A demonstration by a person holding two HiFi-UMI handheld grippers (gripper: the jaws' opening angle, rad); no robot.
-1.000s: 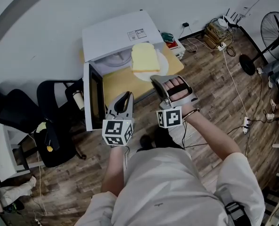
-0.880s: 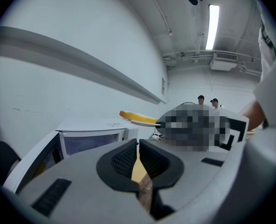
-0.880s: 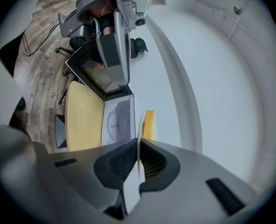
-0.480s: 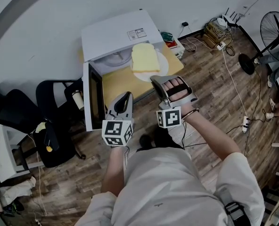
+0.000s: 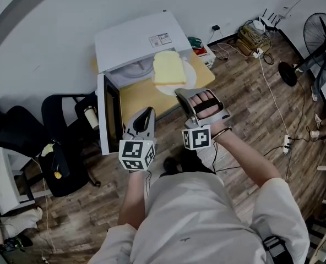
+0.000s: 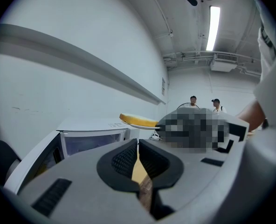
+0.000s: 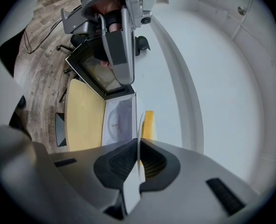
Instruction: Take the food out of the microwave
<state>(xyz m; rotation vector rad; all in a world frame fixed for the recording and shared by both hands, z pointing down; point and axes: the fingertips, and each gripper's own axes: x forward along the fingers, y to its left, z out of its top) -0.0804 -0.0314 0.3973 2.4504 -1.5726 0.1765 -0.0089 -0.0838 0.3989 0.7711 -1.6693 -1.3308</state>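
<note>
Bread [image 5: 169,67] rests on the plate [image 5: 189,77], held up right of the open microwave [image 5: 135,40]. Nothing has moved. The right gripper [image 5: 180,92] pinches the plate's near rim. The left gripper [image 5: 146,113] is closed on nothing. The food looks to be out.

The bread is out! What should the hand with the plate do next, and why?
Probably lower the plate onto the bare table by the microwave. The right gripper is shut on its rim and holds it, with the bread, in the air outside the microwave; setting it down looks like what's left.
</note>
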